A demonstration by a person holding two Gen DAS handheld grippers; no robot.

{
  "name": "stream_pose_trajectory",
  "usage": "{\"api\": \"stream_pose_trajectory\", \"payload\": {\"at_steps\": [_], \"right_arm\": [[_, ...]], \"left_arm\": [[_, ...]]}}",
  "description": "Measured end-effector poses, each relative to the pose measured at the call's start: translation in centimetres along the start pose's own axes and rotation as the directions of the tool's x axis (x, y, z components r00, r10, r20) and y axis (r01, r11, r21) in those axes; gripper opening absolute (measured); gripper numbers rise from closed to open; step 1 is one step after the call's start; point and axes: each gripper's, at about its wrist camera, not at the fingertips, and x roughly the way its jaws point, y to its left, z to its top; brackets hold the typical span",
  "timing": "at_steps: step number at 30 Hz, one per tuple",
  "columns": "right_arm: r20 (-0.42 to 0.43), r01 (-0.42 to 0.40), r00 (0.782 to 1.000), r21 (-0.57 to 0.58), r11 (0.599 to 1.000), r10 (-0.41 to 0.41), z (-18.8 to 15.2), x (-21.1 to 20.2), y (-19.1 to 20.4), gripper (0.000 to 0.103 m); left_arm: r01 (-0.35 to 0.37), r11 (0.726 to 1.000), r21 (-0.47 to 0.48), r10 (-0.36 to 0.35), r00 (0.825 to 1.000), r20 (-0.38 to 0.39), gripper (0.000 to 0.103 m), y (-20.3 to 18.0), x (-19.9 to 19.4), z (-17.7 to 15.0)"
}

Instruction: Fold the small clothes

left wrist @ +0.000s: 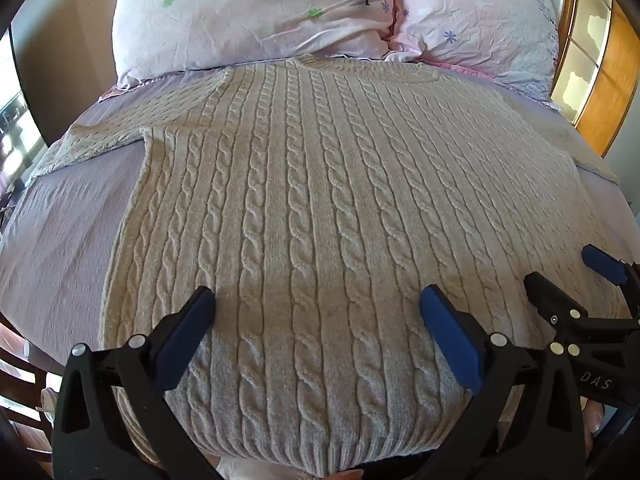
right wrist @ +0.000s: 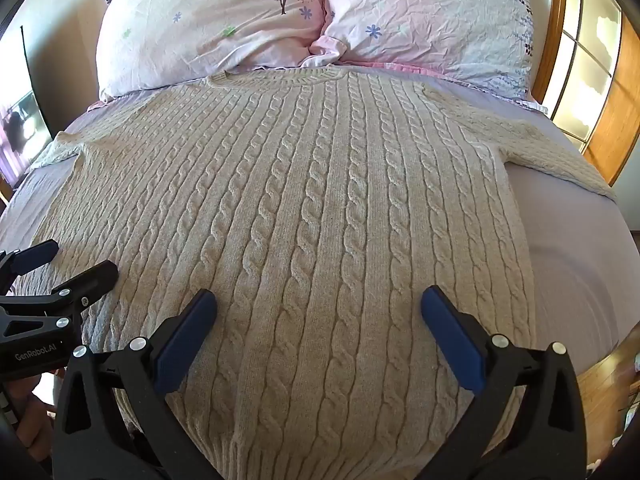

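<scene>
Both wrist cams sit low at the near edge of the bed, looking far along open fingers toward the pillows (left wrist: 256,20). Left view hovers close over the sweater (left wrist: 312,200) hem, left of centre; right gripper (left wrist: 568,276) shows at its right edge. Right view is likewise close, right of centre, with the left gripper (right wrist: 70,264) at its left edge. Shared: sweater body, both pillows, wooden frame (right wrist: 616,112) far right. Height above the fabric probably similar; fisheye makes that hard to judge.
</scene>
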Motion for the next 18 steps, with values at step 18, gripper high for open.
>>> {"api": "stream_pose_trajectory", "payload": {"at_steps": [18], "right_arm": [[-0.001,0.0,1.0,0.0,1.0,0.0,-0.01,0.0,-0.01,0.102]], "left_arm": [[-0.001,1.0,0.001,0.001,1.0,0.005,0.101,0.0,-0.02,0.0]]}}
